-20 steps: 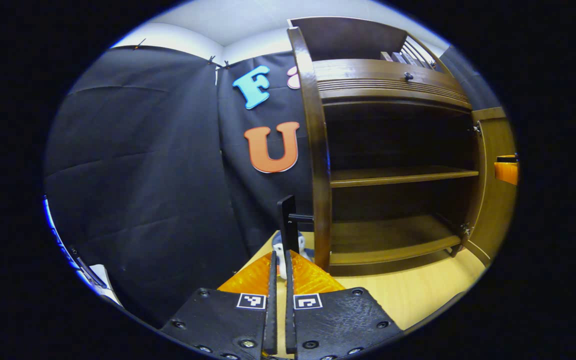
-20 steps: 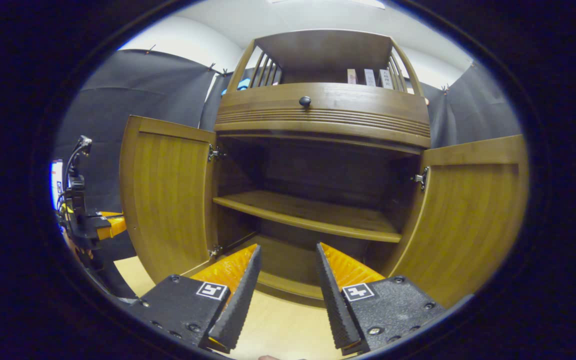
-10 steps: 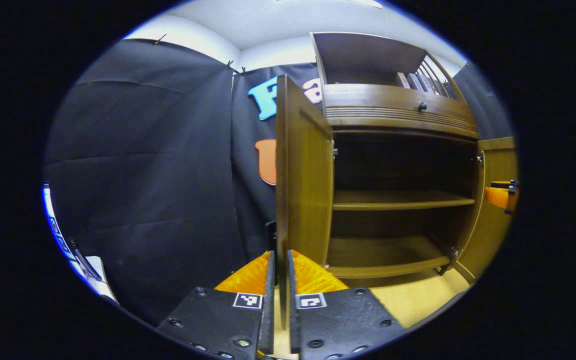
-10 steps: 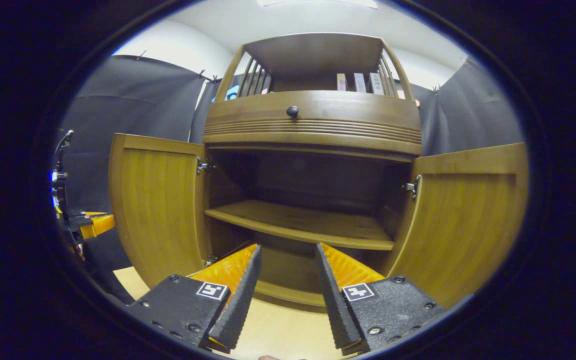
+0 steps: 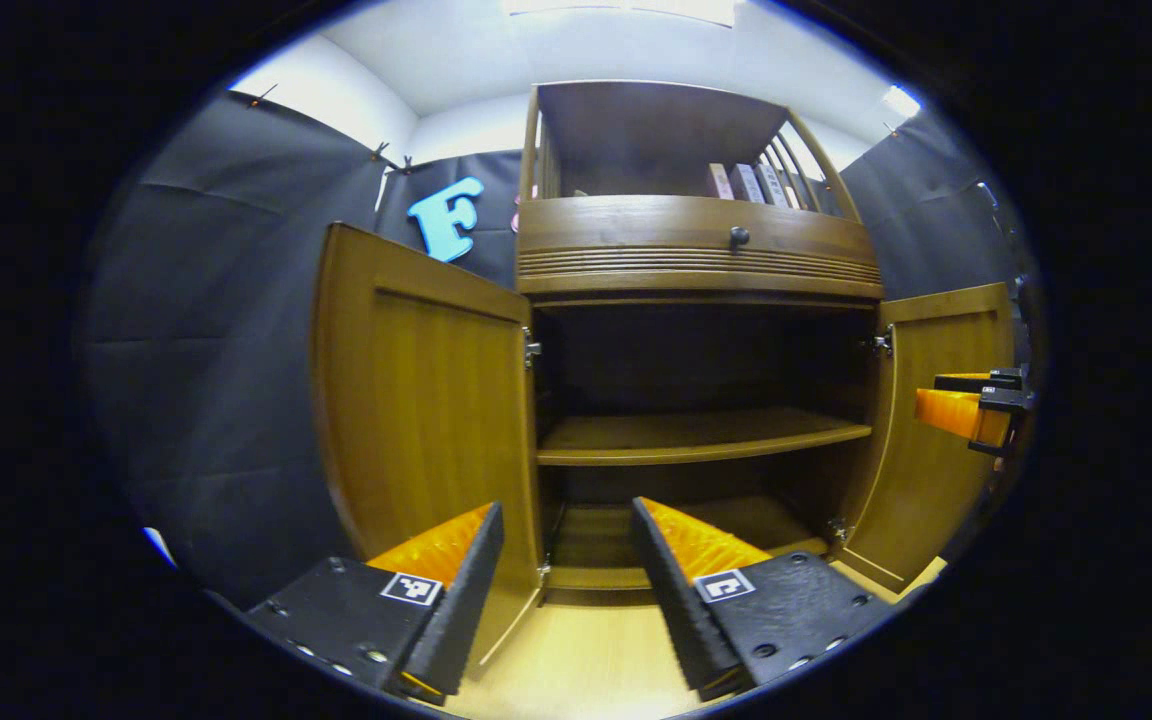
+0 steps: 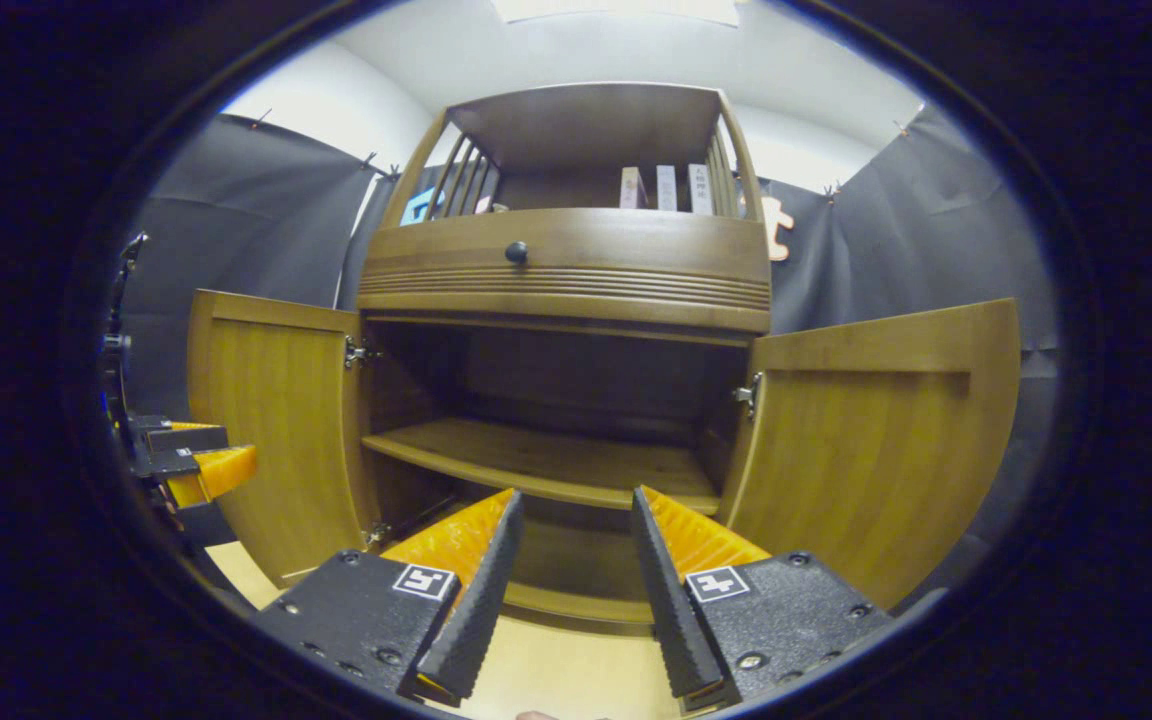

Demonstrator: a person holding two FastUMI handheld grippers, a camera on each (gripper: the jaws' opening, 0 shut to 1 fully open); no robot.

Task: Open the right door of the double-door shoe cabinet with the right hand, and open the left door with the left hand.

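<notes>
The brown wooden shoe cabinet [image 5: 696, 250] [image 6: 576, 270] stands ahead with both doors swung wide. Its left door [image 5: 426, 400] [image 6: 271, 420] shows its inner face, and so does its right door [image 5: 936, 420] [image 6: 876, 440]. My left gripper [image 5: 566, 530] is open in front of the left door's lower edge, holding nothing. My right gripper [image 6: 568, 520] is open before the cabinet's lower opening, also holding nothing. In the left gripper view the right gripper [image 5: 976, 405] shows at the far right beside the right door. In the right gripper view the left gripper [image 6: 191, 460] shows at the far left.
Inside, a middle shelf [image 5: 696, 440] [image 6: 546, 465] and a bottom shelf [image 5: 636, 540] are bare. A drawer with a dark knob [image 5: 738, 237] [image 6: 516, 252] sits above the doors. Books [image 6: 661, 188] stand in the top rack. Pale wooden floor [image 5: 576, 665] lies below.
My left gripper let go of the left door's edge, opened and turned right to face the cabinet. The left door now stands wide. The right gripper drew back slightly, staying open.
</notes>
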